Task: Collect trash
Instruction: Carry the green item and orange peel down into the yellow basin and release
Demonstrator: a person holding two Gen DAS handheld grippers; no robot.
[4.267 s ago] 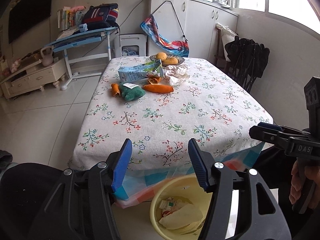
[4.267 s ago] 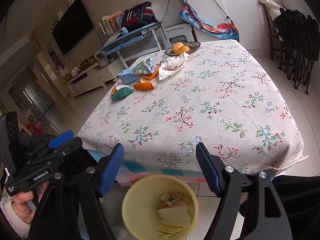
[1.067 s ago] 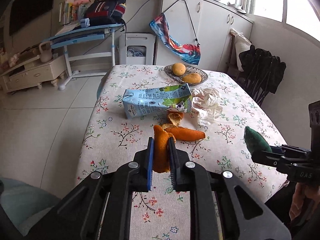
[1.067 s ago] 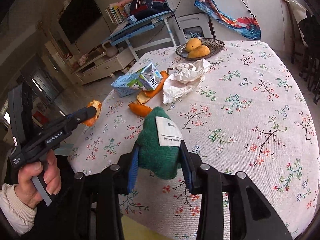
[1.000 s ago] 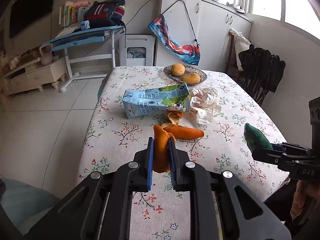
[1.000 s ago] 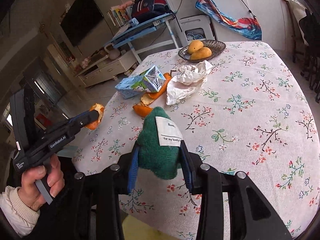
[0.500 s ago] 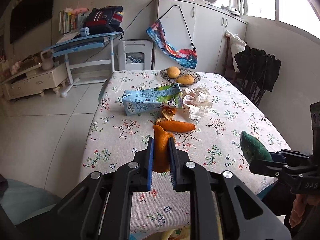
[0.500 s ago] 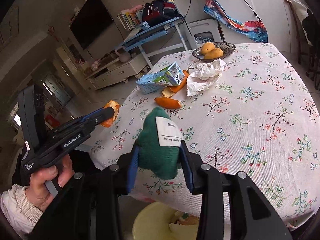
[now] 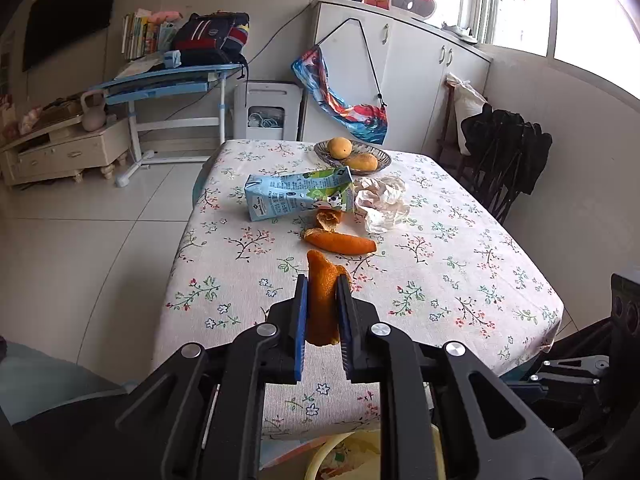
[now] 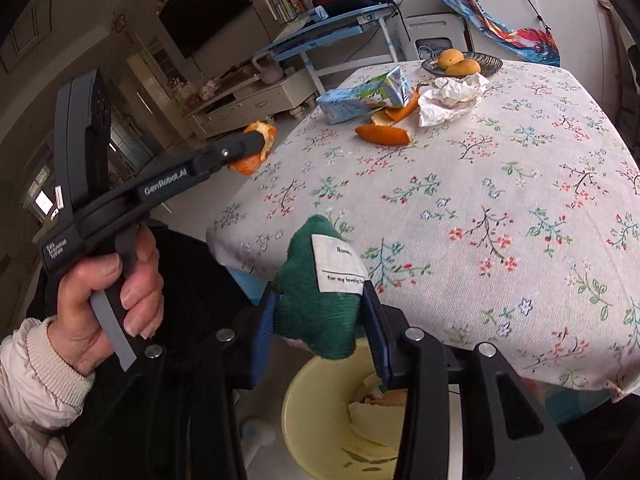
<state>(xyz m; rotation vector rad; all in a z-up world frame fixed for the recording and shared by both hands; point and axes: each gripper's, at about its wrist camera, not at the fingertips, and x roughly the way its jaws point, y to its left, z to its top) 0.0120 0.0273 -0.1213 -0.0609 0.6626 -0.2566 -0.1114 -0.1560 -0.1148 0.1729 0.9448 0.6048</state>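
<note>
Orange peel (image 9: 322,304) is clamped in the left tongs (image 9: 322,312) above the surface (image 9: 460,264) edge. Right tongs (image 10: 324,316) grip the green plush (image 10: 320,304) over the yellow bin (image 10: 316,420); I would open them only when centred.

Orange peel (image 9: 322,300), green plush (image 10: 320,304), floral tablecloth (image 10: 500,200), yellow bin (image 10: 320,412)

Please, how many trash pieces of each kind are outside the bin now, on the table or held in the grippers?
Orange peel: 3, one held, two on the table
Milk carton: 1
Crumpled paper: 1
Green plush piece: 1, held
Total: 6
</note>
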